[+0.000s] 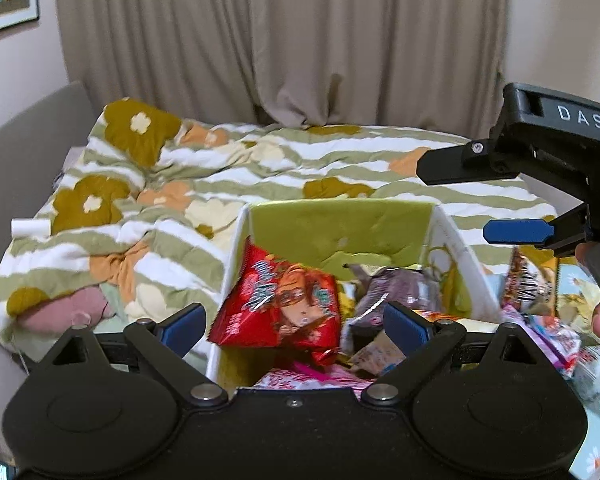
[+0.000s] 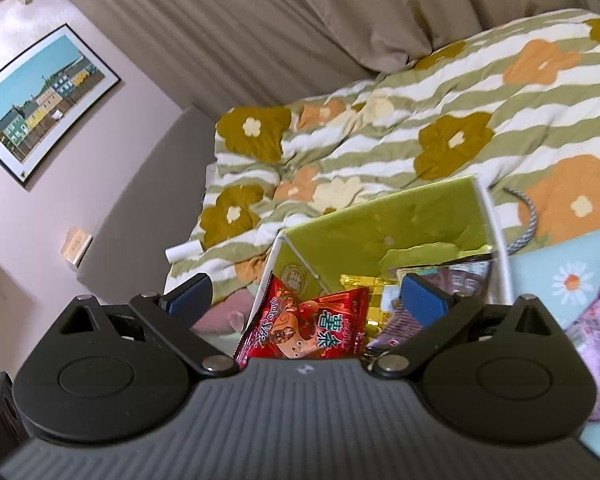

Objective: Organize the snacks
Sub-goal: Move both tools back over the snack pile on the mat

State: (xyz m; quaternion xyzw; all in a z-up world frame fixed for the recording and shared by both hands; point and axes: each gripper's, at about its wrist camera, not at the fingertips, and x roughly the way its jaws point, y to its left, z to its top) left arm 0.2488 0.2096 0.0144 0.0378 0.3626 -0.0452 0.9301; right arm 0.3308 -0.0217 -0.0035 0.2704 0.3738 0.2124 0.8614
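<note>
While both grippers hover with jaws wide and empty, a red packet (image 1: 278, 304) and others fill the box (image 1: 336, 224) on the bed; loose snacks (image 1: 548, 320) remain right.

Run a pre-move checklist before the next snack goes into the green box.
1. Left gripper open and holding nothing: ok.
2. Right gripper open and holding nothing: ok.
3. Green box top open: ok.
4. Red snack bag fully down inside the box: not ok, it stands tilted against the left wall.
5. Loose snacks waiting right of the box: ok.
6. Room left in the box: cannot tell.
</note>
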